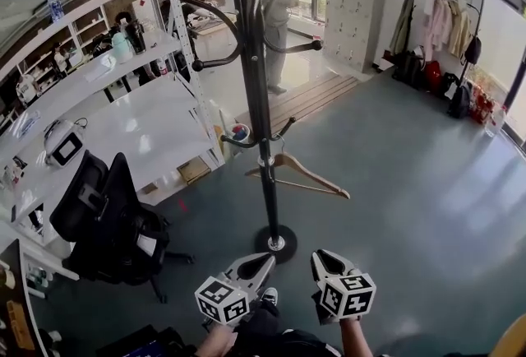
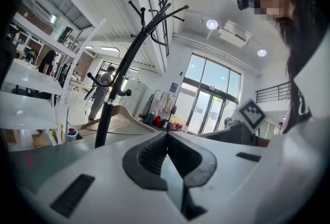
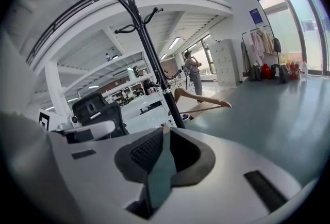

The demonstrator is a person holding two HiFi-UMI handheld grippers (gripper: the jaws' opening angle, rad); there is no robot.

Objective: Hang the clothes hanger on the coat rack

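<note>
Wooden hanger [image 1: 316, 175], glossy metal coat rack [image 1: 260, 100]

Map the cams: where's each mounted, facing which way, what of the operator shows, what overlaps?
Head view: on the head, steeply down at the coat rack; left gripper and right gripper at the bottom.
Left gripper view: on the left gripper, up along its closed jaws; person's torso at right.
Right gripper view: on the right gripper, along its closed jaws; left gripper at left.
Shared: all show coat rack and hanger.

One hanger [image 1: 319, 178], one coat rack [image 1: 265, 141].
</note>
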